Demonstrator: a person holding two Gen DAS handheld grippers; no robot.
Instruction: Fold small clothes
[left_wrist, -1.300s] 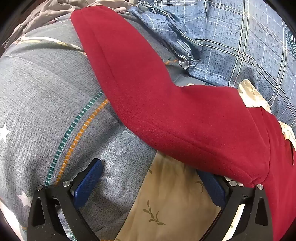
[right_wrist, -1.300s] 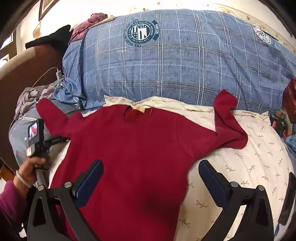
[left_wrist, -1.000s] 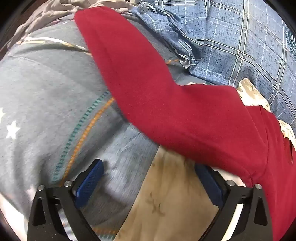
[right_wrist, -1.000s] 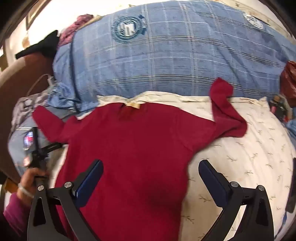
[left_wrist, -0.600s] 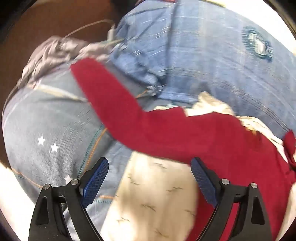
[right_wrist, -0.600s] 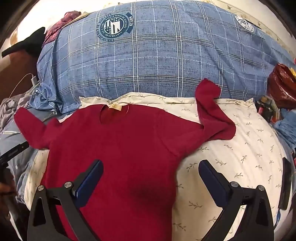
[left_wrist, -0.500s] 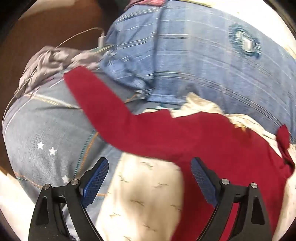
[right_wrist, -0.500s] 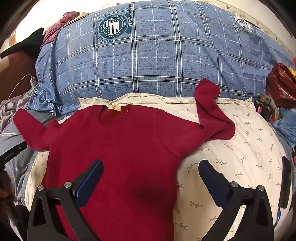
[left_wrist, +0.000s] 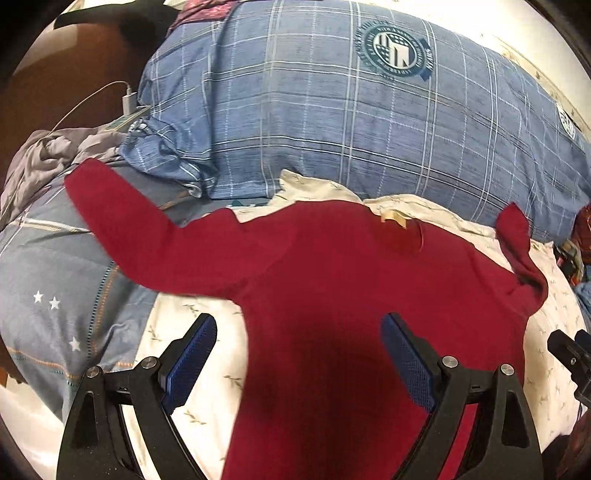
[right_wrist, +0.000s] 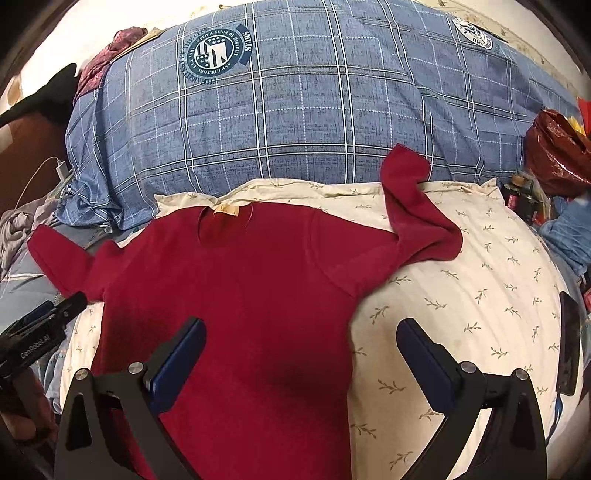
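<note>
A dark red long-sleeved sweater (left_wrist: 332, 280) lies spread face up on a cream leaf-print sheet (left_wrist: 207, 325); it also shows in the right wrist view (right_wrist: 240, 295). Its left sleeve (left_wrist: 122, 218) stretches out flat over a grey-blue starred cover. Its right sleeve (right_wrist: 413, 218) is bent and crumpled, the cuff against the blue quilt. My left gripper (left_wrist: 299, 354) is open and empty above the sweater's left side. My right gripper (right_wrist: 301, 360) is open and empty above its lower right side. The left gripper also shows in the right wrist view (right_wrist: 48, 317).
A big blue plaid quilt (right_wrist: 295, 110) is heaped behind the sweater. A grey-blue starred cover (left_wrist: 48, 280) and crumpled grey cloth (left_wrist: 44, 155) lie left, with a white charger and cable (left_wrist: 129, 99). A dark red bag (right_wrist: 554, 147) and a black phone (right_wrist: 569, 343) are at the right.
My left gripper has pulled back and risen away from the left sleeve and swung right over the sweater body. The right gripper has barely moved. The sweater lies as before.
</note>
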